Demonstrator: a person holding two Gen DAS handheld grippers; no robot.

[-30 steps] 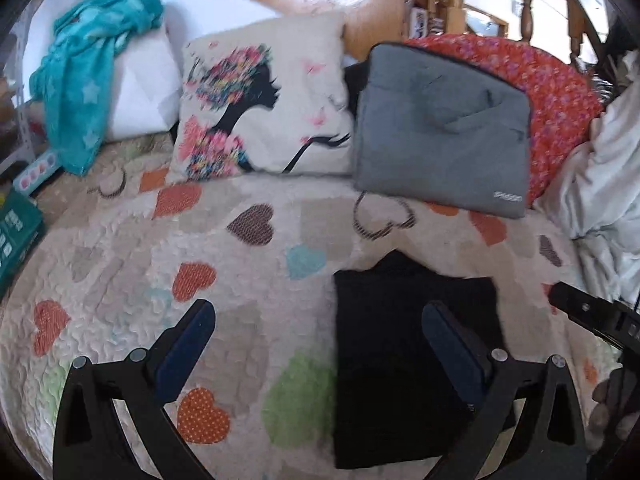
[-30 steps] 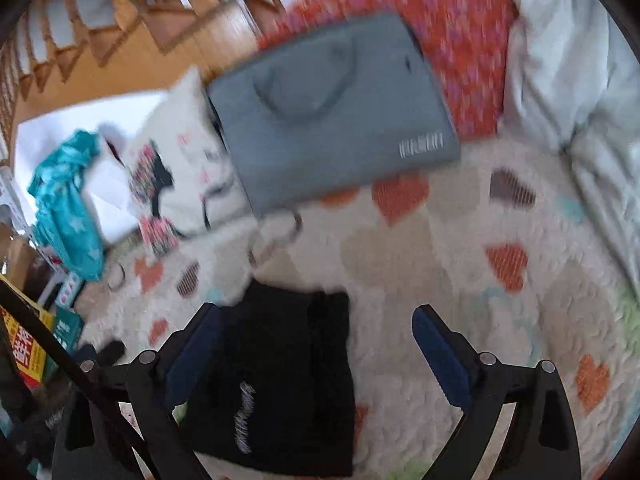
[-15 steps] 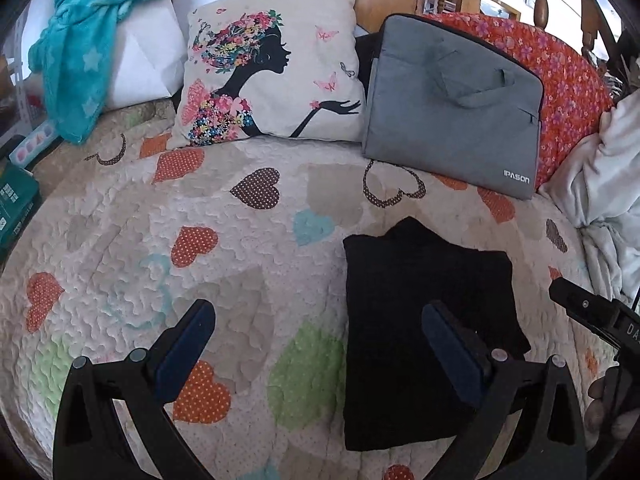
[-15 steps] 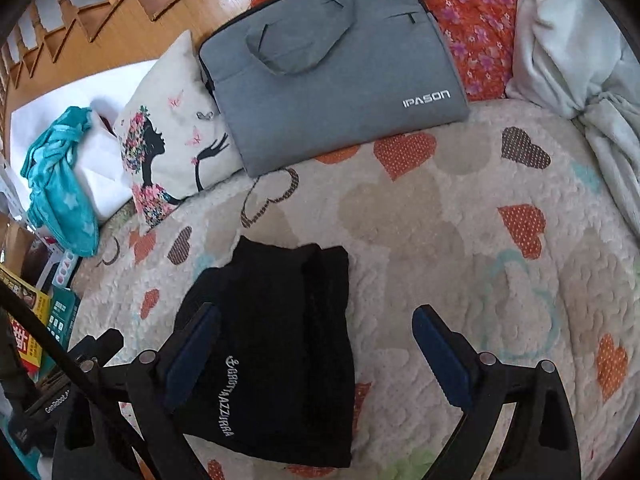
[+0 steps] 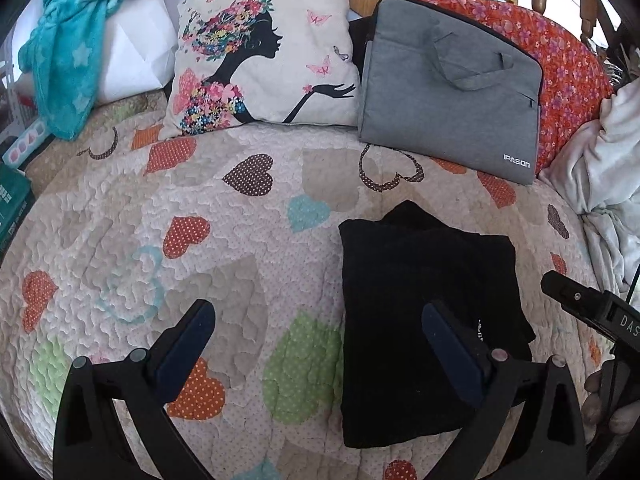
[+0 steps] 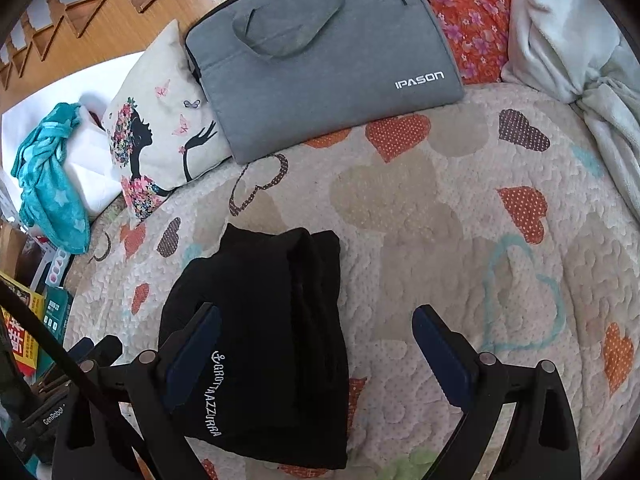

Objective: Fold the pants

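Observation:
The black pants [image 5: 424, 316] lie folded into a compact rectangle on the heart-patterned quilt [image 5: 224, 240]. In the right wrist view the pants [image 6: 272, 320] show white lettering near their front edge. My left gripper [image 5: 316, 320] is open and empty above the quilt, its right finger over the pants' left part. My right gripper [image 6: 316, 328] is open and empty, its left finger over the pants. The right gripper's body shows at the right edge of the left wrist view [image 5: 592, 312].
A grey laptop bag [image 5: 452, 100] and a printed cushion [image 5: 260, 56] lean at the bed's head. A red floral pillow [image 5: 568, 68], white blanket [image 5: 604, 176] and teal cloth [image 5: 76, 48] lie around. Boxes [image 6: 28, 320] stand at the left bedside.
Both grippers have pulled back and up from the folded pants, so more quilt shows. The pants lie still. Both grippers stay open.

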